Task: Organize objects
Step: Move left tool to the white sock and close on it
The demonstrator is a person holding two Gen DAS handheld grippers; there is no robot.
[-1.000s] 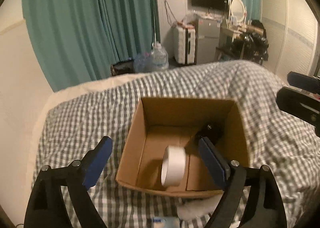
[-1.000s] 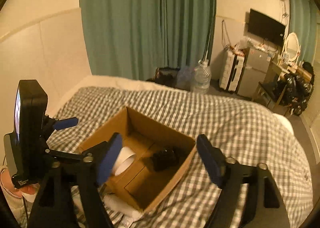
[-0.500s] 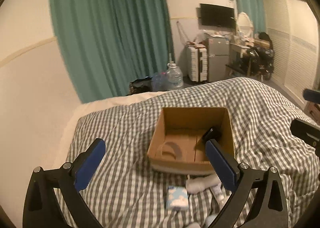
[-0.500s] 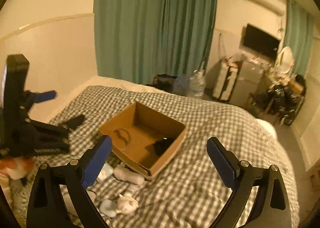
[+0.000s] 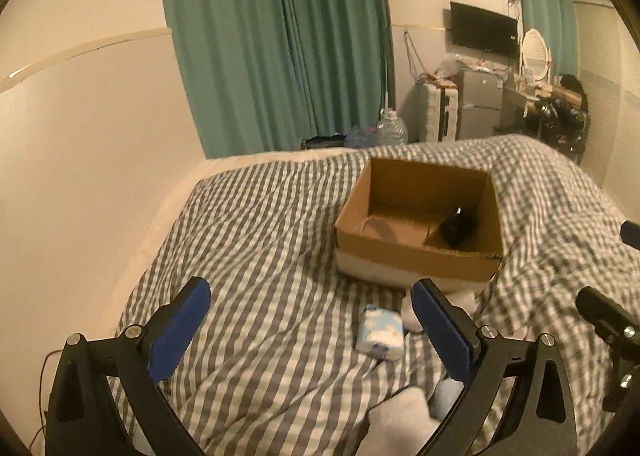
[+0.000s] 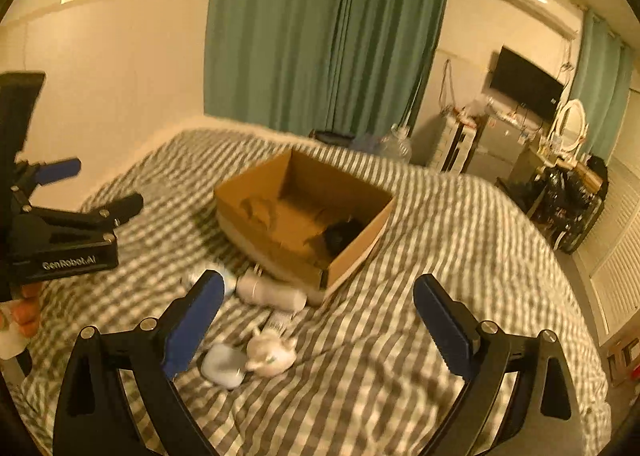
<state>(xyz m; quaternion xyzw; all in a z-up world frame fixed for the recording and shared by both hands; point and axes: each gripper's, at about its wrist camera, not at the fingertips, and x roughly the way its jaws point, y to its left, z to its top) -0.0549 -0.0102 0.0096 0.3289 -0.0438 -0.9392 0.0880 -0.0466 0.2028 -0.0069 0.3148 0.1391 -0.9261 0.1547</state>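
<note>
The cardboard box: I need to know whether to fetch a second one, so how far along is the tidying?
Partly done. The cardboard box already holds a black item. Nothing is in hand: the left gripper and right gripper are both open and empty. Left on the checked bedcover: a white bottle, a blue-and-white packet and other small pale items.

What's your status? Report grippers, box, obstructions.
Left gripper and right gripper open, empty. Cardboard box on bed, dark item inside. Loose white items beside box; nothing blocking.

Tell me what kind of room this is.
A bedroom, most likely: a bed with a checked cover, green curtains, a wall television and a dressing mirror.
</note>
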